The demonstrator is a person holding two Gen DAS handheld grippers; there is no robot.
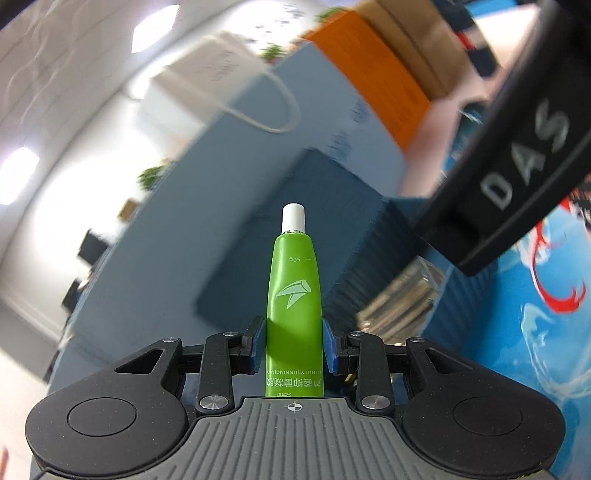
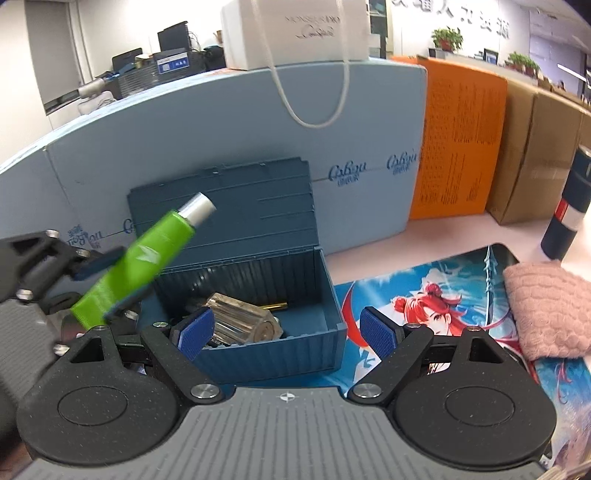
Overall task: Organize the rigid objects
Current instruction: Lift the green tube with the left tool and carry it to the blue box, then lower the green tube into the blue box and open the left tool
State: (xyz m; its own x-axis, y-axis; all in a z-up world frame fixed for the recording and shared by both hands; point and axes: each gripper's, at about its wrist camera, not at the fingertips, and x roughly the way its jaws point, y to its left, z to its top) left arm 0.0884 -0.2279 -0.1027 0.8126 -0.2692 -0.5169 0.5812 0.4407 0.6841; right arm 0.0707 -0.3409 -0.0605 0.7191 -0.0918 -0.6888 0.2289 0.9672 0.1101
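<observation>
My left gripper [image 1: 294, 339] is shut on a green tube with a white cap [image 1: 293, 280], cap pointing away from me. In the right wrist view the left gripper [image 2: 107, 273] holds the tube [image 2: 140, 258] tilted, just left of and above an open dark blue box [image 2: 266, 347] with its lid [image 2: 221, 206] raised. Inside the box lie a clear faceted bottle [image 2: 240, 321] and a gold tube [image 2: 275, 306]. My right gripper [image 2: 288, 332] is open and empty, just in front of the box. The box also shows blurred in the left wrist view [image 1: 295, 236].
A light blue foam board [image 2: 221, 122] stands behind the box, with a white paper bag [image 2: 295, 33] on top. An orange panel [image 2: 461, 140] and cardboard boxes [image 2: 535, 155] stand right. A printed mat [image 2: 443, 295], a pink towel [image 2: 550, 314] and a dark bottle [image 2: 569, 206] lie right.
</observation>
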